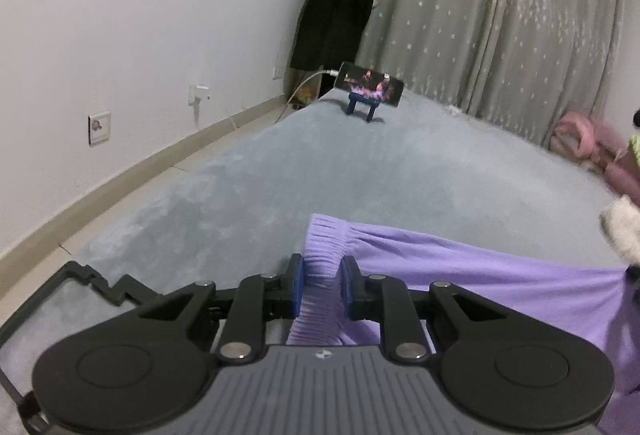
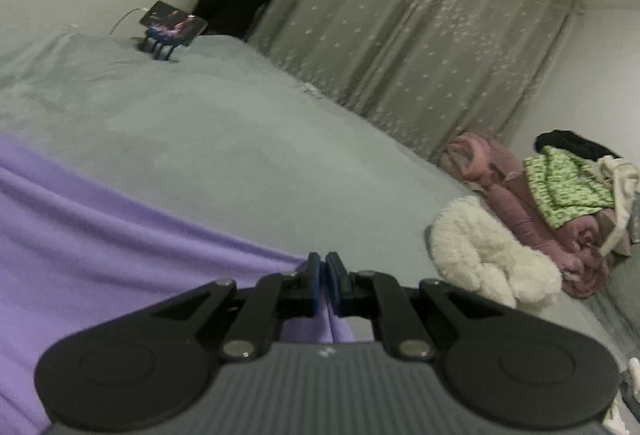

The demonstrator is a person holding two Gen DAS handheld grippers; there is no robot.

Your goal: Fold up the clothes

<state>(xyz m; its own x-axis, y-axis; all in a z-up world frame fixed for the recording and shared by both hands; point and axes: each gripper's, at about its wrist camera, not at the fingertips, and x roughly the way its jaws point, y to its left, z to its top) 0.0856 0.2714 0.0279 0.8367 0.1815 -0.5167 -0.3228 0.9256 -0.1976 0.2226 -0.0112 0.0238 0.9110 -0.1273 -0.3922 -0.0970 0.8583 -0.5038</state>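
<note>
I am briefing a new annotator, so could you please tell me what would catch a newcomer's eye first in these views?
The purple garment dominates, stretched over the grey bed between both grippers: the left gripper has its jaws on the ribbed waistband, the right gripper pinches a far corner. Next, a lit phone on a stand sits at the bed's far end, and a pile of clothes waits at the right edge.

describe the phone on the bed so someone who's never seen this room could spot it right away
Find the big grey bed and follow it to its far corner, below the black coat hanging by the curtains. The phone sits there sideways on a small blue stand, a white cable plugged in. It's the only thing with a lit screen.
</note>
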